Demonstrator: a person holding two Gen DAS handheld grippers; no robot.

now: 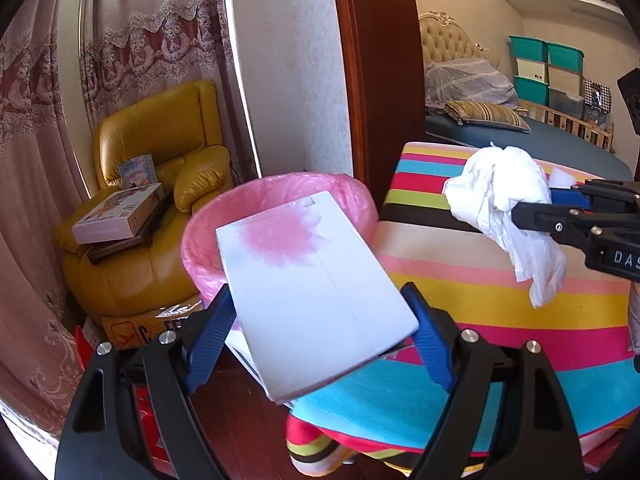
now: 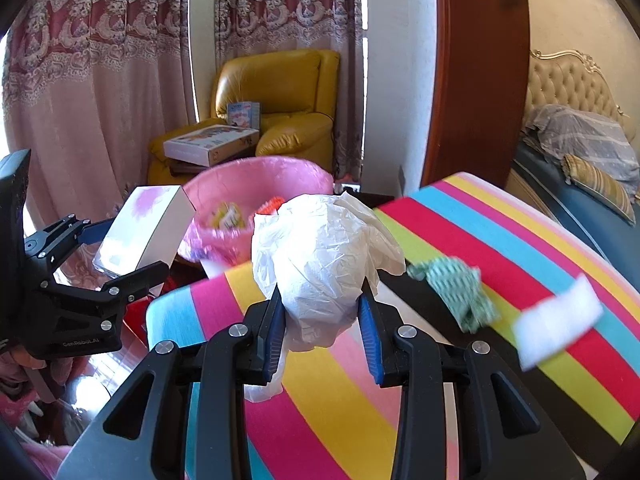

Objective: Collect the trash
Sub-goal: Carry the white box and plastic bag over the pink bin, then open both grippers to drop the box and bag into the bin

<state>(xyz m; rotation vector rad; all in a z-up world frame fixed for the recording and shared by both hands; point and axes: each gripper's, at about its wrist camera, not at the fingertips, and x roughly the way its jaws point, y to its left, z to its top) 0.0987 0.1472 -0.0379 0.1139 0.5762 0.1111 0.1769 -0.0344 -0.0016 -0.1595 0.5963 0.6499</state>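
My left gripper (image 1: 316,292) is shut on a white box with a pink flower print (image 1: 304,248), gripped by its two sides and held tilted in front of a bin lined with a pink bag (image 1: 280,188). To the right, my right gripper (image 1: 532,204) is shut on a crumpled white plastic bag (image 1: 496,188) over the striped table. The right wrist view shows the right gripper (image 2: 320,296) pinching that white bag (image 2: 324,240), the left gripper (image 2: 128,250) with the box (image 2: 148,216) at the left, and the pink bin (image 2: 256,176) beyond with wrappers inside.
A table with a bright striped cover (image 2: 500,232) carries a green cloth (image 2: 460,288) and a white scrap (image 2: 556,324). A yellow armchair (image 2: 288,92) with boxes (image 2: 208,144) on it stands behind the bin, by the curtains. A wooden door frame (image 1: 376,80) and a bed (image 1: 520,132) lie to the right.
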